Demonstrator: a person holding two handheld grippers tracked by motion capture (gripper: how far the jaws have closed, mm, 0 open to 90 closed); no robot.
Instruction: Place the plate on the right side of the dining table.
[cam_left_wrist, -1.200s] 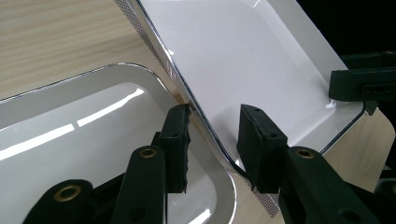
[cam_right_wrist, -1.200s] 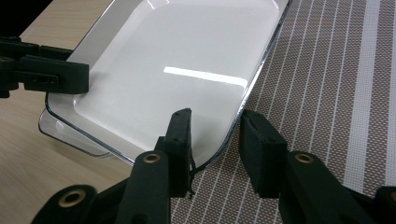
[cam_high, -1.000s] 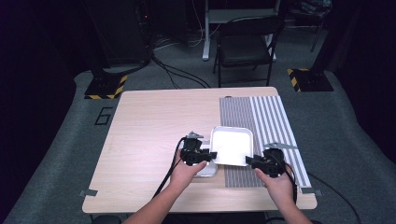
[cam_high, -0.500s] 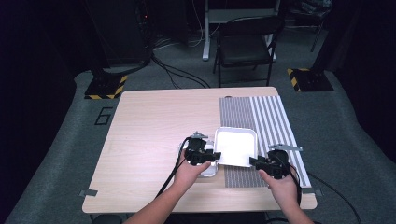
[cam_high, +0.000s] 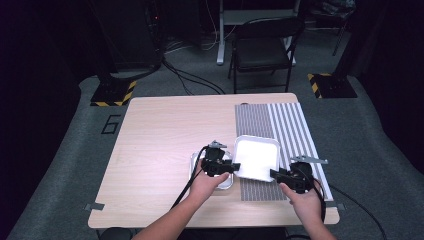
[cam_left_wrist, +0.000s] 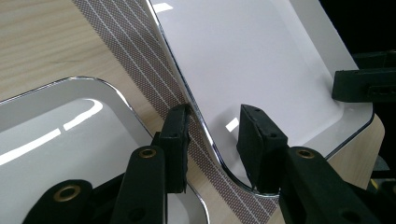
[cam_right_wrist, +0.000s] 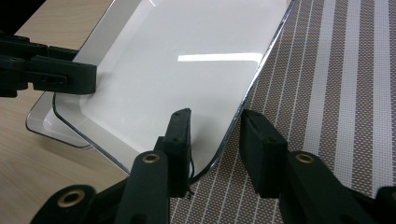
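Both grippers had the white tray (cam_high: 256, 157) by opposite rims: left gripper (cam_left_wrist: 212, 135) and right gripper (cam_right_wrist: 212, 140) jaws each narrowly straddled an edge. The tray hung tilted over the striped mat (cam_high: 295, 130), beside a second tray (cam_left_wrist: 60, 126) under the left jaws. Setting it down remained.

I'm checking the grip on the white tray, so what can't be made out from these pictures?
- High view: whether the left claw and right claw pinch the white tray; too small.
- Left gripper view: whether the pads press the rim; a gap seems to show.
- High view: the second tray, covered by the left hand.
- Right gripper view: the tray's far end, cut off.
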